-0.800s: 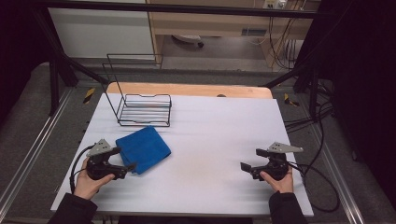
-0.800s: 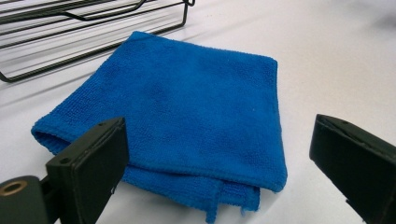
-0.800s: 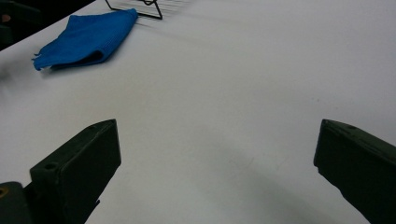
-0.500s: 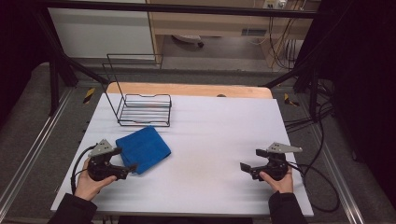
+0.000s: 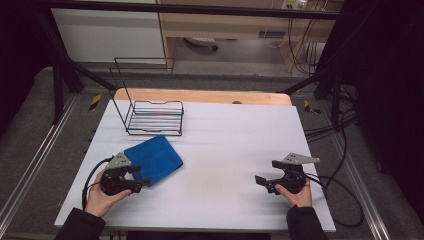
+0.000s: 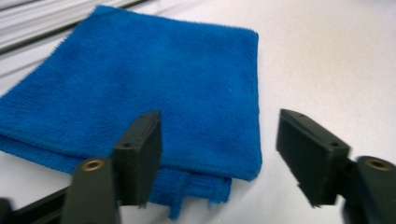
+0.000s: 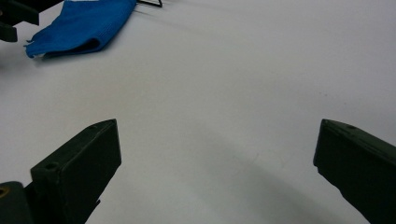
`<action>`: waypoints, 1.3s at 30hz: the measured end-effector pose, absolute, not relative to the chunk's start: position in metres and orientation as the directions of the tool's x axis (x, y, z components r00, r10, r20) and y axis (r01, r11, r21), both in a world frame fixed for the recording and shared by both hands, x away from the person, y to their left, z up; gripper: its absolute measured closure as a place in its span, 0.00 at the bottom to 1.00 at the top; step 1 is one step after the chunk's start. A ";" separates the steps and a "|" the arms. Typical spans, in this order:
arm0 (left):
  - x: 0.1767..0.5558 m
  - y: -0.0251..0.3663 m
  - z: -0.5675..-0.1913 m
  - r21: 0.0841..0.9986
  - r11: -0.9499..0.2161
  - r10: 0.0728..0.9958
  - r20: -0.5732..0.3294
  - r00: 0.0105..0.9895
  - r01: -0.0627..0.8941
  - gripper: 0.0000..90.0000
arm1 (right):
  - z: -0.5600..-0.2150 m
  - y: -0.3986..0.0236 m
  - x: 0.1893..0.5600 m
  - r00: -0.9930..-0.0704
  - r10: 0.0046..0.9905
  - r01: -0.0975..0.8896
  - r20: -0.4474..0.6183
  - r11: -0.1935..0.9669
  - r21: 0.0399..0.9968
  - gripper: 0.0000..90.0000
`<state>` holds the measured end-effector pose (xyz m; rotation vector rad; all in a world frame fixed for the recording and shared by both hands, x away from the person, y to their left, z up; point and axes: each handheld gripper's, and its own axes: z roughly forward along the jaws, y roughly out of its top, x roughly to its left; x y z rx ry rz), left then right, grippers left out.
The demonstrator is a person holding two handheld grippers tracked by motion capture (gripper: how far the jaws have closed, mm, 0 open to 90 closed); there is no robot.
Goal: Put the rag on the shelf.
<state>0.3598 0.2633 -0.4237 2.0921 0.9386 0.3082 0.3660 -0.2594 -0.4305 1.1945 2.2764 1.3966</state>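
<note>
A folded blue cloth (image 5: 155, 157) lies flat on the white table (image 5: 225, 145), left of centre. My left gripper (image 5: 140, 176) rests on the table at the cloth's near corner. In the left gripper view its jaws (image 6: 219, 154) stand apart around that corner of the blue cloth (image 6: 140, 84), one jaw over the fold and the other over bare table, with no pad pressing. My right gripper (image 5: 262, 182) sits on the table at the front right, wide open (image 7: 215, 163) with nothing between its jaws. From there the blue cloth (image 7: 79, 23) is far off at the top left.
A black wire rack (image 5: 152, 117) with a tall back frame stands behind the cloth at the back left. A wooden board (image 5: 200, 96) runs along the table's far edge. Cables trail off the right side near the right hand.
My left gripper has edged slightly to the right, closer to the cloth's near corner. The cloth, the rack and the right gripper have kept still.
</note>
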 end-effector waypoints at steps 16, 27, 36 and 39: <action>0.363 0.246 -0.441 0.678 -0.492 0.710 -0.051 0.703 0.546 0.62 | -0.432 -0.258 0.367 -0.649 0.730 0.533 0.215 0.234 0.813 0.02; 0.365 0.244 -0.444 0.673 -0.503 0.721 -0.019 0.692 0.543 0.74 | -0.432 -0.259 0.367 -0.648 0.731 0.529 0.213 0.232 0.816 0.02; 0.369 0.241 -0.443 0.657 -0.505 0.721 -0.036 0.692 0.560 0.86 | -0.432 -0.259 0.367 -0.648 0.731 0.529 0.214 0.230 0.817 0.02; 0.369 0.240 -0.442 0.653 -0.507 0.721 -0.037 0.692 0.563 0.91 | -0.432 -0.259 0.367 -0.648 0.731 0.528 0.212 0.231 0.818 0.02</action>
